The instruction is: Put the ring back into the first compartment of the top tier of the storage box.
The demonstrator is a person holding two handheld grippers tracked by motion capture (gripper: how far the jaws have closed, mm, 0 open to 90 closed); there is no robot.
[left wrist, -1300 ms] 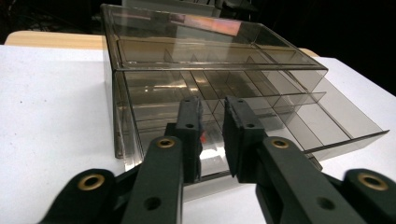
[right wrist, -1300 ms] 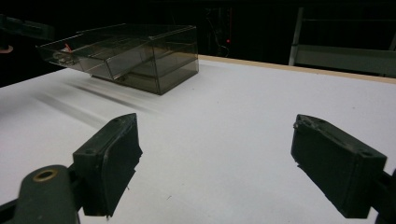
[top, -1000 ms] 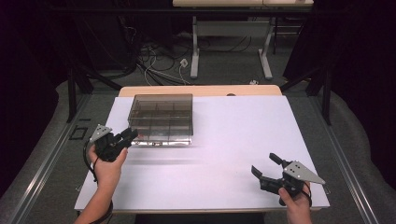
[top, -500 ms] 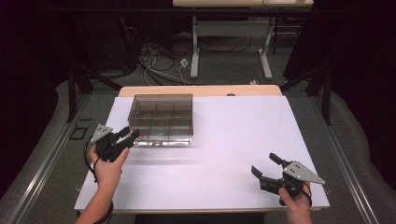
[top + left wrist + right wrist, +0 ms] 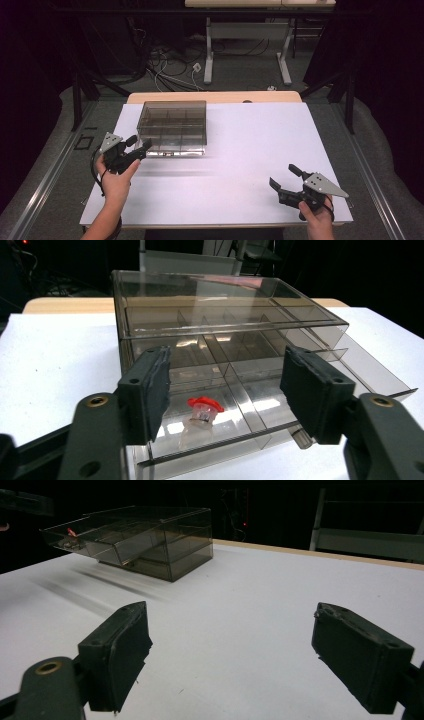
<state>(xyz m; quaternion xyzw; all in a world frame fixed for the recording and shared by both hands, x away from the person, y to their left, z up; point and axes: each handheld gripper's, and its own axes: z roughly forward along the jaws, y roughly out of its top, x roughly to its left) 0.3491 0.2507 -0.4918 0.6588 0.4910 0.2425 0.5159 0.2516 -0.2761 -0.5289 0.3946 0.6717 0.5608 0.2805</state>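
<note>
Up close, red-capped piece [image 5: 204,411] (in drawer [image 5: 260,405]); left gripper [image 5: 227,390] open

Smoky translucent grey-brown organiser box [image 5: 173,126] on white table sheet [image 5: 250,165]; red-capped clear small part [image 5: 204,411] in drawer; black grippers, left [image 5: 139,147] and right [image 5: 283,176]; pale wood table edge [image 5: 215,96].

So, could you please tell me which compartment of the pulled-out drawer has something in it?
The front compartment straight ahead of the left tongs: it holds a small clear piece with a red top. The drawer's other visible compartments look bare.
</note>
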